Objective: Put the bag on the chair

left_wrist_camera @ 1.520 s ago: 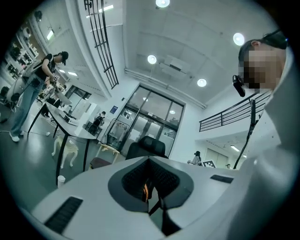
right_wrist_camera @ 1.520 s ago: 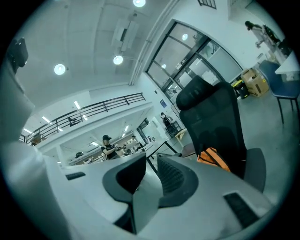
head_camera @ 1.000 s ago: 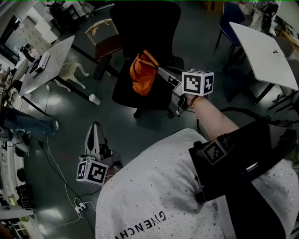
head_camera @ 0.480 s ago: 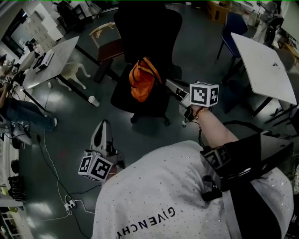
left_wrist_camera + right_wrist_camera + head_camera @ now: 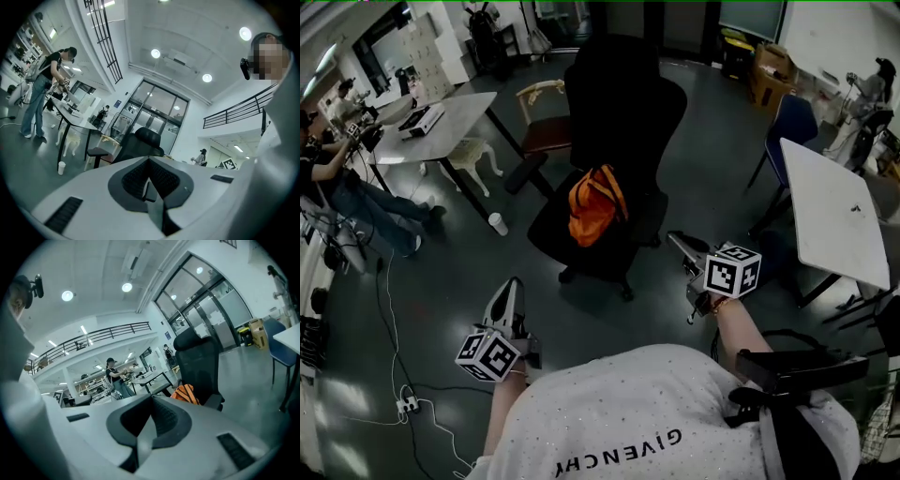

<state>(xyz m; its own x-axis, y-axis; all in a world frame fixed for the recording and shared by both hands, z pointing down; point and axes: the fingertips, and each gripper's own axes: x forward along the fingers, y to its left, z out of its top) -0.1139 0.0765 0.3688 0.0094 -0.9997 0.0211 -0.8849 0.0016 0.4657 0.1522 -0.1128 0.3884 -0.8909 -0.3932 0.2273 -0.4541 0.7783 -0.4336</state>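
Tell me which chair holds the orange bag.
The black office chair: the orange fabric bag lies on its seat, unlike the red-seated wooden chair or blue chair.

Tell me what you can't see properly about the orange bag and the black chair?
- Head view: the bag rests on the chair and hides its own underside.
- Left gripper view: no bag shows; the left gripper covers the chair's seat with its own body.
- Right gripper view: the body of the right gripper cuts off the bag's bottom.
- Head view: the cup is too small to see inside.
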